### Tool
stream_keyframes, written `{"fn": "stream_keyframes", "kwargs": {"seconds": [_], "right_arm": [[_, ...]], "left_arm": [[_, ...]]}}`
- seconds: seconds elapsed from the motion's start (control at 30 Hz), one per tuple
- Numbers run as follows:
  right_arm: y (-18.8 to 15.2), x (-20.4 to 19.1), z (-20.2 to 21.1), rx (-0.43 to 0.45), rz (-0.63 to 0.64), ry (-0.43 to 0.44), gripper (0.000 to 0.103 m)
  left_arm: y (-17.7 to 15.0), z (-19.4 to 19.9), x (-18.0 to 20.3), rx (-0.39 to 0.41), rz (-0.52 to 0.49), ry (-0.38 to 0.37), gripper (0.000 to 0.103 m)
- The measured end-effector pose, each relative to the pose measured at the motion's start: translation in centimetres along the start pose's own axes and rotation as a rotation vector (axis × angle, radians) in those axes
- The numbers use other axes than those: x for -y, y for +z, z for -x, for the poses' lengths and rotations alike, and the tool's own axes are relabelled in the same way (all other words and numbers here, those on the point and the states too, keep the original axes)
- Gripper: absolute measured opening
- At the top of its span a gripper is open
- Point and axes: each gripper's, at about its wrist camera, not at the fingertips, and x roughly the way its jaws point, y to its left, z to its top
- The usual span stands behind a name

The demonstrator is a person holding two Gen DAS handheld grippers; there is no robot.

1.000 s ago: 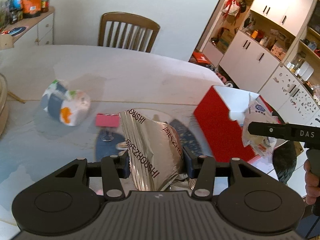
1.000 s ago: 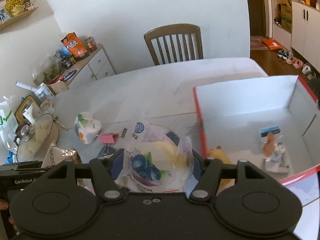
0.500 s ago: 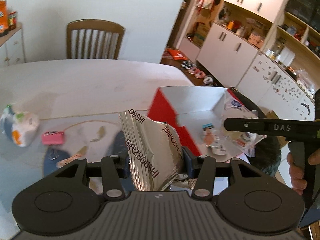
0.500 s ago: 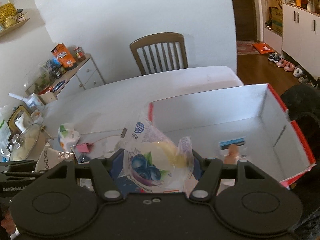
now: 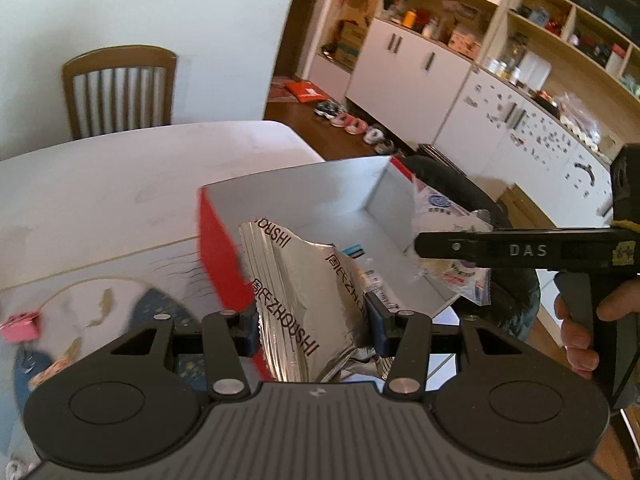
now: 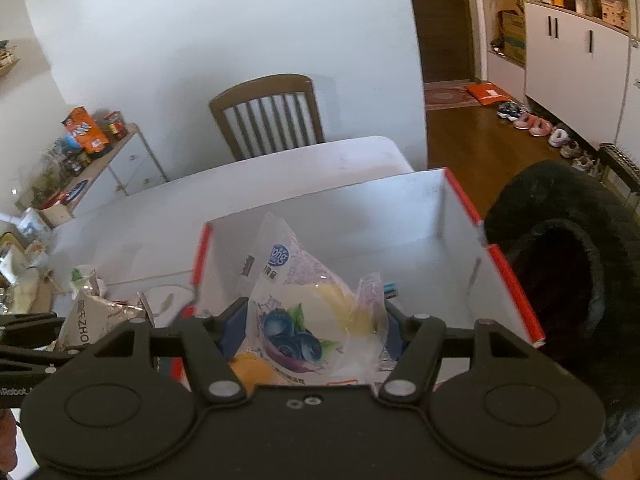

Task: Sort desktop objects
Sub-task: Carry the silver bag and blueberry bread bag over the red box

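Note:
My left gripper [image 5: 312, 326] is shut on a silver foil snack bag [image 5: 308, 292] and holds it at the near left corner of the red box [image 5: 220, 256] with a white inside. My right gripper [image 6: 312, 330] is shut on a clear blueberry bread packet [image 6: 304, 312] and holds it over the box [image 6: 508, 280]. The right gripper and its packet [image 5: 452, 240] show at the right of the left wrist view, over the box's right wall. The foil bag [image 6: 96, 316] shows at the left of the right wrist view. A small packet [image 5: 360, 260] lies in the box.
A pink binder clip [image 5: 20, 326] lies on the patterned mat [image 5: 160, 308] at the left. A wooden chair [image 6: 268, 116] stands at the table's far side. A black furry thing [image 6: 572, 264] sits right of the box. A cluttered sideboard [image 6: 88, 156] stands far left.
Both grippers have moved right with their packets and are now at the box. The right one hangs over the inside, the left one has reached its near left corner.

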Motion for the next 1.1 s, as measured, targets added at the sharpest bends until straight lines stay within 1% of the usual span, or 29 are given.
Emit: {"fn": "stream_keyframes", "kwargs": {"seconds": [0.1, 0.2, 0.3, 0.5, 0.67, 0.83, 1.1], "right_arm": [[0.3, 1.3, -0.5, -0.010, -0.003, -0.017, 0.065], [0.6, 2.1, -1.4, -0.024, 0.002, -0.034, 0.065], [1.0, 2.6, -2.5, -0.036, 0.014, -0.043, 0.065], [1.5, 2.9, -4.6, -0.060, 0.039, -0.054, 0.065], [1.5, 2.8, -6.4, -0.093, 0.070, -0.062, 0.065], [1.3, 2.9, -8.5, -0.132, 0.075, -0.074, 0.065], [0.8, 2.9, -10.9, -0.189, 0.093, -0.087, 0.065]], "left_arm": [[0.6, -1.9, 0.9, -0.021, -0.020, 0.004, 0.048], [0.9, -3.6, 1.5, -0.038, -0.045, 0.029, 0.048], [1.2, -5.2, 1.7, -0.061, -0.074, 0.053, 0.048], [1.1, -7.6, 2.4, -0.093, -0.138, 0.075, 0.048], [0.9, -9.2, 2.8, -0.117, -0.193, 0.102, 0.048], [0.8, -10.5, 2.5, -0.152, -0.200, 0.109, 0.048], [0.6, -12.0, 3.0, -0.186, -0.255, 0.120, 0.049]]}}
